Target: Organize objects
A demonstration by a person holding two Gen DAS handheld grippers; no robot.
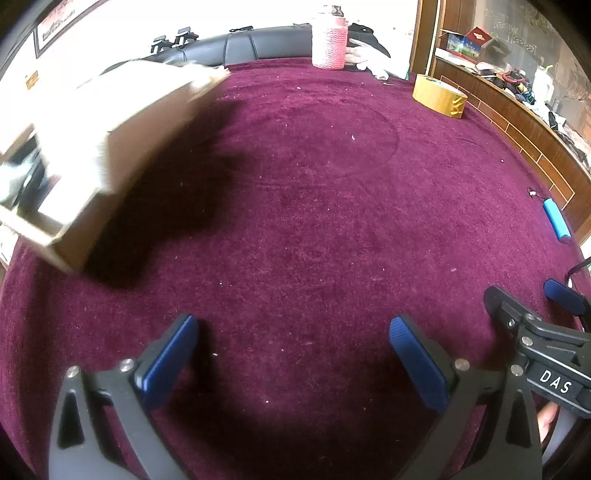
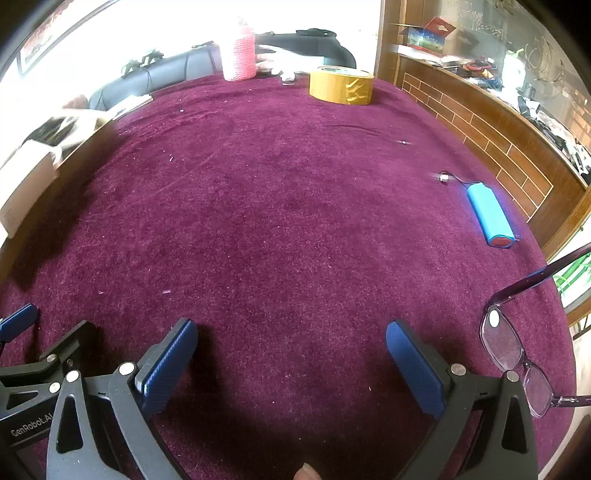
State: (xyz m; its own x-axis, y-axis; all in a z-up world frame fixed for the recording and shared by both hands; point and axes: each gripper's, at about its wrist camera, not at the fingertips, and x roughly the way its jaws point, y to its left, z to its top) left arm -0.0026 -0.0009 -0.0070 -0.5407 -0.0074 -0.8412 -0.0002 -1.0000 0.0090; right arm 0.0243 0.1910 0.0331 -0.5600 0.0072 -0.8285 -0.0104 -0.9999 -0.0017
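Two views show one maroon cloth (image 1: 295, 221). From the left wrist, the left gripper (image 1: 293, 349) stands wide open and empty; a cardboard box (image 1: 110, 147) lies at ten o'clock, a tape roll (image 1: 439, 95) at one, a blue battery pack (image 1: 556, 220) at three. From the right wrist, the right gripper (image 2: 291, 354) is also wide open, holding nothing; eyeglasses (image 2: 517, 354) lie at four o'clock just beside its right finger.

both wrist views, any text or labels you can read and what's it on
"DAS": white letters on the right claw's black body, seen in the left wrist view.
"GenRobot.AI": on the left claw's black body, in the right wrist view; cut by the frame edge.
Colourful box on the shelf: print too small to read.
Framed picture on the wall: blurred.
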